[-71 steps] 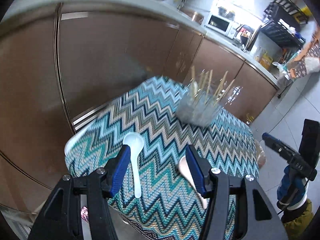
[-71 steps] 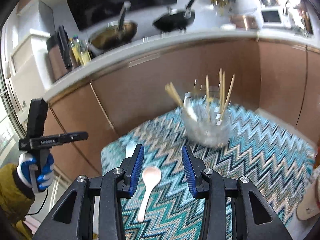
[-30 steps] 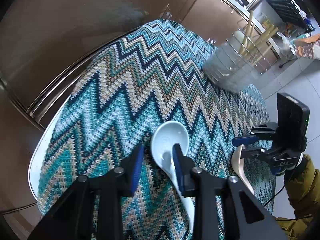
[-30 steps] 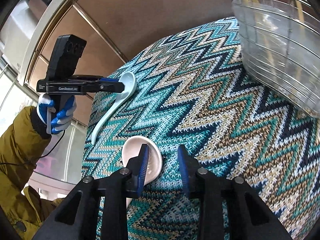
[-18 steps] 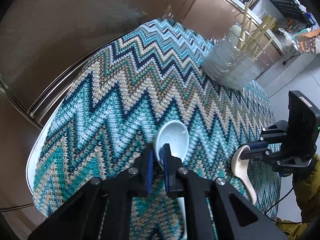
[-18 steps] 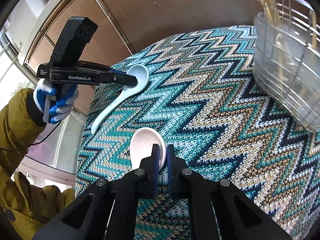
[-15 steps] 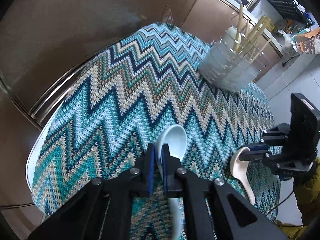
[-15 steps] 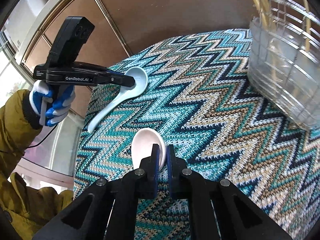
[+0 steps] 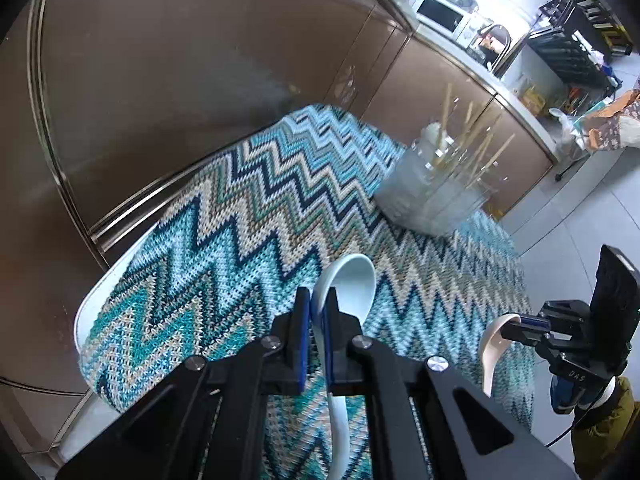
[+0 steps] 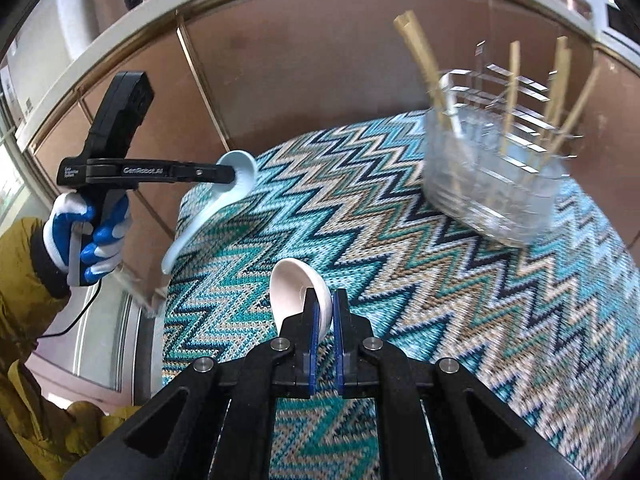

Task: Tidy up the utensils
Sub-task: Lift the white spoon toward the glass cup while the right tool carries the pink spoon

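Observation:
My left gripper (image 9: 316,300) is shut on the rim of a pale blue soup spoon (image 9: 352,284) and holds it above the zigzag cloth; it also shows in the right wrist view (image 10: 240,176). My right gripper (image 10: 324,300) is shut on the rim of a cream soup spoon (image 10: 292,284), lifted off the cloth; that spoon also shows in the left wrist view (image 9: 492,340). A clear utensil holder (image 10: 492,184) with several chopsticks stands at the far right of the table, also seen in the left wrist view (image 9: 436,192).
The round table wears a blue, teal and beige zigzag cloth (image 10: 380,240). Brown cabinet fronts (image 9: 180,80) stand close behind the table. A counter with a microwave (image 9: 440,16) runs above them. Grey floor (image 9: 580,208) lies at the right.
Both grippers closed on the spoon bowls and lifted them off the cloth. Both views have tilted up, so the holder and cabinets show more.

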{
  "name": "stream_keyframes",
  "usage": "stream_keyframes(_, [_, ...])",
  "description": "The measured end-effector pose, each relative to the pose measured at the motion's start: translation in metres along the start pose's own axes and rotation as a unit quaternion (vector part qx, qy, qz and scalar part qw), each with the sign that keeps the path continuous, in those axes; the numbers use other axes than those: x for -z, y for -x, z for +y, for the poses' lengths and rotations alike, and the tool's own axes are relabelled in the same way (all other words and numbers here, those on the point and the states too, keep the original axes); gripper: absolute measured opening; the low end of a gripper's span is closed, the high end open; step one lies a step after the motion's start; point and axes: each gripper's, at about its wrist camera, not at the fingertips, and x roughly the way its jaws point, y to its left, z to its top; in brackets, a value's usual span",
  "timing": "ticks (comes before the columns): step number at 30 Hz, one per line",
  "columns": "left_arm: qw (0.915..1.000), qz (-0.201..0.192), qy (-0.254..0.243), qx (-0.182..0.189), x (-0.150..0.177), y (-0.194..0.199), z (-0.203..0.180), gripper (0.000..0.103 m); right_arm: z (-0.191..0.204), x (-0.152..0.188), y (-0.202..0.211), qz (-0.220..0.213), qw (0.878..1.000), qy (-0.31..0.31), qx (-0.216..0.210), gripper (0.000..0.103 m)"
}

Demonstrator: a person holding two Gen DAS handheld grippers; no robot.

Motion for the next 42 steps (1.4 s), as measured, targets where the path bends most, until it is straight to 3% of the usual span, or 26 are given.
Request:
stream_keyframes(21, [0.9952, -0.094, -0.022, 0.019, -0.006, 0.085, -0.055, 0.005, -0.007, 0.025, 0.133, -0.116, 0.985, -0.068, 0.107, 0.006])
stream_keyframes(42, [0.9843, -0.165, -0.061, 0.011, -0.042, 0.117, -0.097, 0.005, -0.014, -0.01, 0.179, -0.209, 0.966, -0.067, 0.139, 0.006])
